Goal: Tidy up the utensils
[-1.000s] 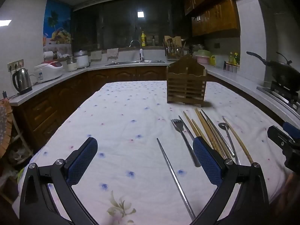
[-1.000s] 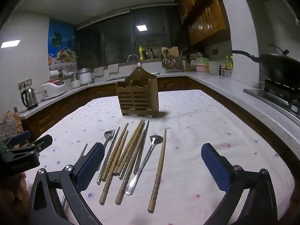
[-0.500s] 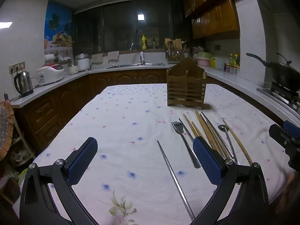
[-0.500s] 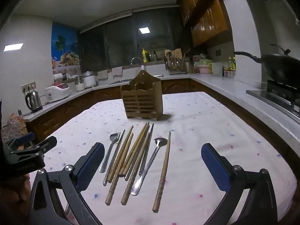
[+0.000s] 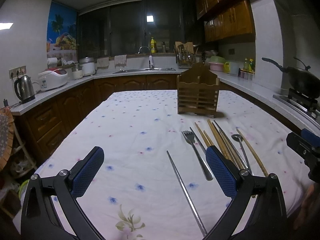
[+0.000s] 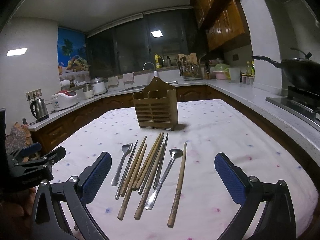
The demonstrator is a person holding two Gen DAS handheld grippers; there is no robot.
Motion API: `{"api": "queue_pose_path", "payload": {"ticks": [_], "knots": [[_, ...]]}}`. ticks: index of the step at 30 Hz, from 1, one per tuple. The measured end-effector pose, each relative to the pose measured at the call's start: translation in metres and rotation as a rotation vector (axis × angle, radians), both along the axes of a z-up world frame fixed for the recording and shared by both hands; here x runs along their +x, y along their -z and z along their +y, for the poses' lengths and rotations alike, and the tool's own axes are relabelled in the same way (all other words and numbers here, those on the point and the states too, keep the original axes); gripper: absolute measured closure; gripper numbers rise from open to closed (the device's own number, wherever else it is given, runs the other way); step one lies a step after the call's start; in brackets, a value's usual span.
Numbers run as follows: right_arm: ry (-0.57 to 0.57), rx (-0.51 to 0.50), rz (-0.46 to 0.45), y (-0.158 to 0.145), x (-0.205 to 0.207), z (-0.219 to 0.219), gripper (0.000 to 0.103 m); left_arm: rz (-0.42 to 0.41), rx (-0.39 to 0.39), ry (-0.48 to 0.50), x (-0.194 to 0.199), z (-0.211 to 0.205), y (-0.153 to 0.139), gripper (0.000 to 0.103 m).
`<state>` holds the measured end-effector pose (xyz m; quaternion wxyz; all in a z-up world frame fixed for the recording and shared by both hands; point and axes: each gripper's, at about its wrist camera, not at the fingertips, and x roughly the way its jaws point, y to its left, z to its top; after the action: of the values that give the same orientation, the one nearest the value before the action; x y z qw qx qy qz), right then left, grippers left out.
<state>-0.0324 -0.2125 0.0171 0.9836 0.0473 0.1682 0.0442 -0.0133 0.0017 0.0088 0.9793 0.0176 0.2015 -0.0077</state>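
Right gripper (image 6: 163, 178) has advanced toward the utensil row, fingers spread and empty above fork (image 6: 122, 162), wooden chopsticks (image 6: 140, 172) and spoon (image 6: 166, 177) near the wooden holder (image 6: 156, 110); left gripper (image 5: 154, 173) likewise spread, near-left over the tablecloth (image 5: 130, 124).

right gripper (image 6: 163, 172) jaws wide apart above the tablecloth (image 6: 230, 140); fork (image 6: 122, 163), wooden chopsticks (image 6: 148, 164), spoon (image 6: 165, 175) lie side by side (some touching) before the upright wooden holder (image 6: 156, 110).

Each black claw (image 6: 163, 178) has blue textured pads (image 6: 97, 177) (silver pivot screws).
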Motion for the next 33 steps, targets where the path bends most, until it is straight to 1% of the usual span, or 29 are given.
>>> {"api": "queue_pose_path", "payload": {"ticks": [27, 33], "knots": [[-0.016, 0.01, 0.004, 0.0, 0.001, 0.007, 0.0, 0.003, -0.005, 0.002, 0.0, -0.002, -0.001, 0.0], [-0.018, 0.011, 0.005, 0.0, 0.002, 0.007, 0.0, 0.037, -0.024, 0.023, 0.01, -0.002, 0.004, 0.0]]}}
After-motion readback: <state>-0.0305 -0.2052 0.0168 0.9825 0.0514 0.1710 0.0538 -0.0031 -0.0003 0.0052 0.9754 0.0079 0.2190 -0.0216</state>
